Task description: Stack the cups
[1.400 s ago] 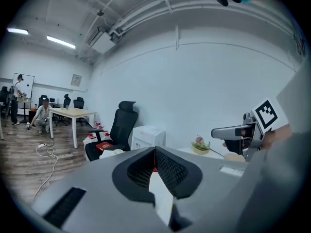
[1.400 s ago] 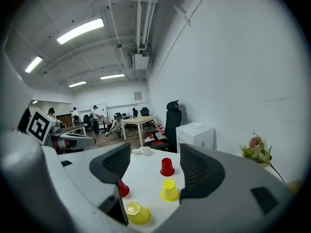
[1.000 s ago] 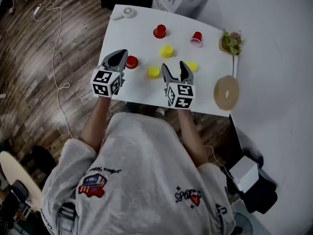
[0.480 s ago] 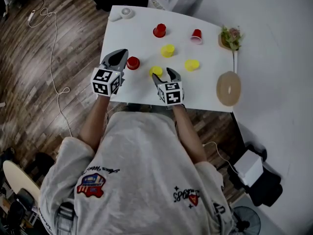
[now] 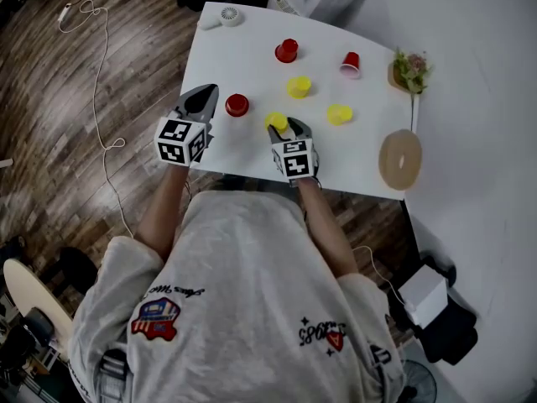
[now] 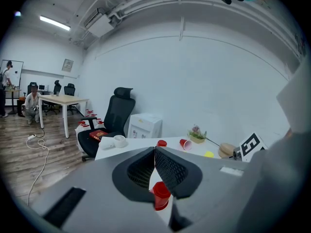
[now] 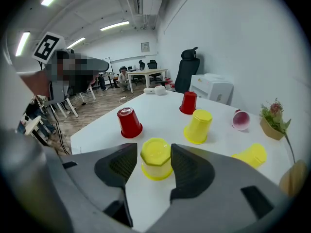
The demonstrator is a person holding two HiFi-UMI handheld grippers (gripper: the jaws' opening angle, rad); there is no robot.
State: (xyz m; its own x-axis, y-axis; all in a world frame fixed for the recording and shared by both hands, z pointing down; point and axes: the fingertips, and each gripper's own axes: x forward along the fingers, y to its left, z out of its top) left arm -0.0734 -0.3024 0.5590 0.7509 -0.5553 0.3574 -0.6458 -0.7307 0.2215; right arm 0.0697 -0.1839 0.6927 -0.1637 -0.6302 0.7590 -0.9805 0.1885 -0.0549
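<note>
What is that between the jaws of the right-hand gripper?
An upside-down yellow cup on the white table, plain in the right gripper view. The right gripper jaws have just been closing around it.

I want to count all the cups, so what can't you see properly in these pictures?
- Head view: the right gripper covers most of the yellow cup between its jaws, which have just been closing; whether the pads press it yet is unclear.
- Left gripper view: the shut left gripper hides most of the table; only part of a red cup shows.
- Right gripper view: the tan ring is cut off by the edge.
</note>
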